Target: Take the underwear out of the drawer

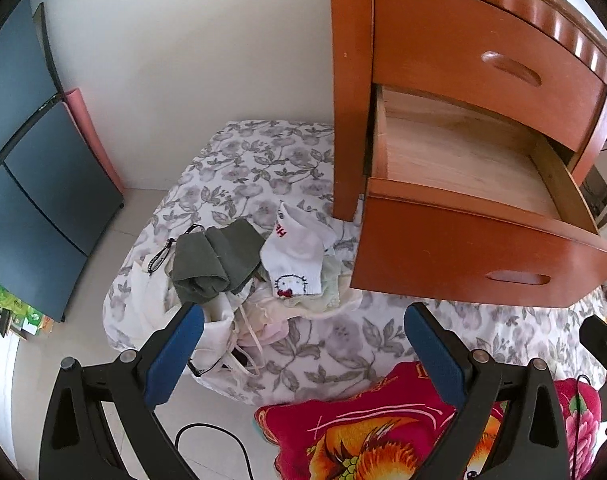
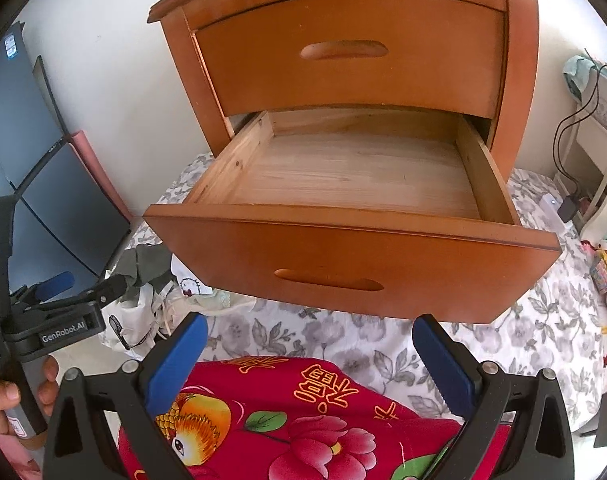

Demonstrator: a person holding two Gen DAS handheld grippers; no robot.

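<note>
The lower drawer (image 2: 351, 176) of an orange-brown wooden nightstand (image 2: 343, 52) is pulled out, and its bare wood floor holds nothing; the same drawer (image 1: 463, 172) shows in the left wrist view. Left of it, on the floral sheet (image 1: 263, 160), lies a heap of clothes (image 1: 239, 280): dark green garments, a white cat-print sock (image 1: 291, 256), pale underwear. My left gripper (image 1: 303, 320) hovers open just in front of that heap. My right gripper (image 2: 309, 332) is open too, below the drawer front, with nothing between its fingers. The left gripper (image 2: 63, 296) also shows at the left of the right wrist view, held by a hand (image 2: 3, 400).
A red flowered blanket (image 2: 303, 420) lies under both grippers. A dark blue fridge (image 1: 31, 180) and a pink roll stand against the left wall. A white shelf with cables (image 2: 583, 140) is at the right. The upper drawer (image 2: 343, 52) is closed.
</note>
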